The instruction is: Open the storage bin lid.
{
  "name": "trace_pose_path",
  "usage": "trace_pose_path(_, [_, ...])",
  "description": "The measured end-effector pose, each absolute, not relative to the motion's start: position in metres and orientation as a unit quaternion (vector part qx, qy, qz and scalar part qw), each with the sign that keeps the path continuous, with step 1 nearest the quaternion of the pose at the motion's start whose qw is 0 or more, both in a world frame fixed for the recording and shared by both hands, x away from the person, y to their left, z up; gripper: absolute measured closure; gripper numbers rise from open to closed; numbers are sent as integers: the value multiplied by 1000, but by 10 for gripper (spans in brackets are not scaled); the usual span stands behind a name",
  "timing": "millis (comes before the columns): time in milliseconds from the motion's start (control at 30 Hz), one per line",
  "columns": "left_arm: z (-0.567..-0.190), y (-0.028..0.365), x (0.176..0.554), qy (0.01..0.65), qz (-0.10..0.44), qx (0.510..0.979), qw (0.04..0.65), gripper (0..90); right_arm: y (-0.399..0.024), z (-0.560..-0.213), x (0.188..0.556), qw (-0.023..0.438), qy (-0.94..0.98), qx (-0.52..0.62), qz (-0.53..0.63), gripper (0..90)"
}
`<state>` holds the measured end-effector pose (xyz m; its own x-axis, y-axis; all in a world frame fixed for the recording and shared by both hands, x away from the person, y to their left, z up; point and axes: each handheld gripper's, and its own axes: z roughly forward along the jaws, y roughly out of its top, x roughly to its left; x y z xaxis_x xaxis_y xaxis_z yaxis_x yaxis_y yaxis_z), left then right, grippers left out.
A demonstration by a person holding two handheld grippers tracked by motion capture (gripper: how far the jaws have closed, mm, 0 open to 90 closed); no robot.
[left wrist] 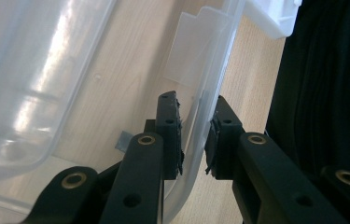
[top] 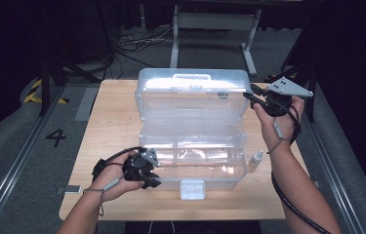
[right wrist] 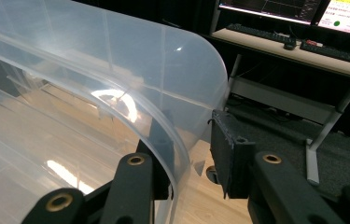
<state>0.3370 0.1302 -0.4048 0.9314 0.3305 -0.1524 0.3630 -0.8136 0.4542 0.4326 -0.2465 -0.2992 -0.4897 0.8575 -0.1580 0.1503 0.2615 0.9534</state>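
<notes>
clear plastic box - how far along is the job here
Done: the clear plastic box stands with its lid swung up. In hand: the left gripper has the box's front left rim between its fingers, and the right gripper straddles the lid's right edge. Left: I can't tell whether it is being opened or closed; the small bottle sits outside on the table.

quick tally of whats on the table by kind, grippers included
clear plastic box with its lid open: 1
small white bottle: 1
grippers: 2, the left gripper at the box's front corner, the right gripper at the lid's edge
total: 4
</notes>
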Motion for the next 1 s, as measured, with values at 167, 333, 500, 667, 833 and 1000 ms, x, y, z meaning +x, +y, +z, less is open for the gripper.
trace_pose_path(167, [-405,130,337,183,-35,951,246,775,-245,-298,436,361,706,358,493,705])
trace_pose_path(333, [-405,130,337,185,-35,951,245,774,-243,-298,440,365,699,363,496,709])
trace_pose_path(500, [-405,130,337,185,-35,951,245,774,-241,-300,443,371,690,372,498,727])
trace_pose_path(667, [-405,130,337,185,-35,951,246,774,-239,-301,446,382,687,380,488,754])
trace_pose_path(833, [-405,130,337,188,-36,950,245,773,-236,-305,449,388,676,390,490,779])
trace_pose_path(1000, [-406,130,337,186,-35,951,246,773,-235,-307,451,394,671,395,489,791])
